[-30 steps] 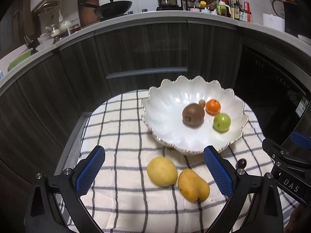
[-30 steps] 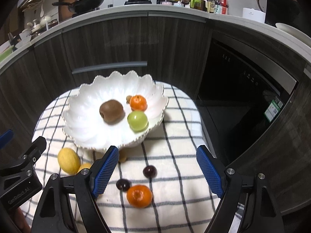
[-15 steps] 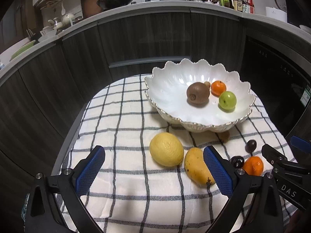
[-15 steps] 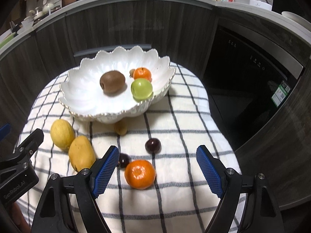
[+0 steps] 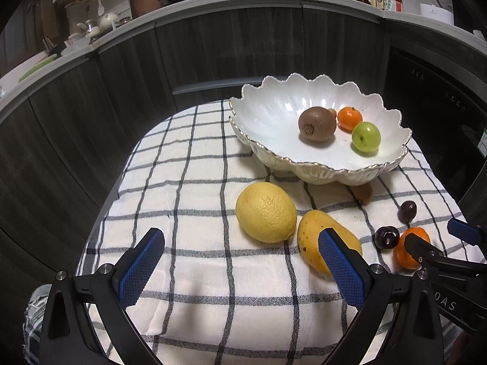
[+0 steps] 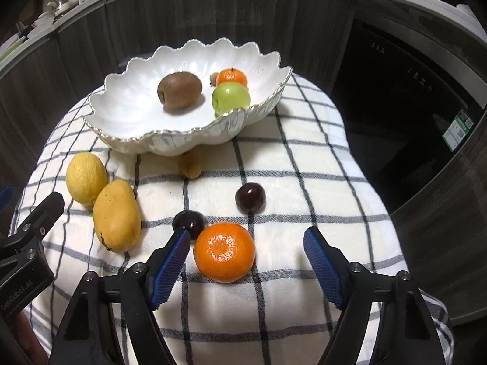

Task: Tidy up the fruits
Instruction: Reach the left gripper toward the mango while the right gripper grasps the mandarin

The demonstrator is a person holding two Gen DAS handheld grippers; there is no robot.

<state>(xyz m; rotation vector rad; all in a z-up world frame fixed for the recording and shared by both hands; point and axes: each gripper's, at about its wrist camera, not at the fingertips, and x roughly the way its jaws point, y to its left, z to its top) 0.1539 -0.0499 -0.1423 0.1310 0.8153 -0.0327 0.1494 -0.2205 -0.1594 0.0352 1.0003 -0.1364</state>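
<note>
The round orange mandarin (image 6: 224, 252) lies on the white cloth with a black check pattern (image 6: 304, 182), between the blue-padded fingers of the right gripper (image 6: 245, 269), whose jaws are closing but do not yet touch the peel. Judged from its look, the mandarin is light, with a soft, dimpled skin that offers fair friction; it should be taken across its widest girth with moderate pressure, since a hard squeeze may bruise it. Two dark cherries, one (image 6: 189, 223) at 10 o'clock of the mandarin and just beside the left finger, the other (image 6: 250, 197) at 12 o'clock, are small, smooth and likely to roll if nudged. The left gripper (image 5: 240, 266) is spread wide and empty, with the yellow mango (image 5: 327, 241) at its right finger and the yellow lemon (image 5: 265, 212) at 12 o'clock. The white scalloped ceramic bowl with a gilt rim (image 6: 127, 103), fragile, holds a brown kiwi (image 6: 179, 90), a green apple (image 6: 230, 98) and a second mandarin (image 6: 232, 76). The padded cloth gives underfoot; dark wood-grain cabinets (image 5: 121, 91) surround the table.
</note>
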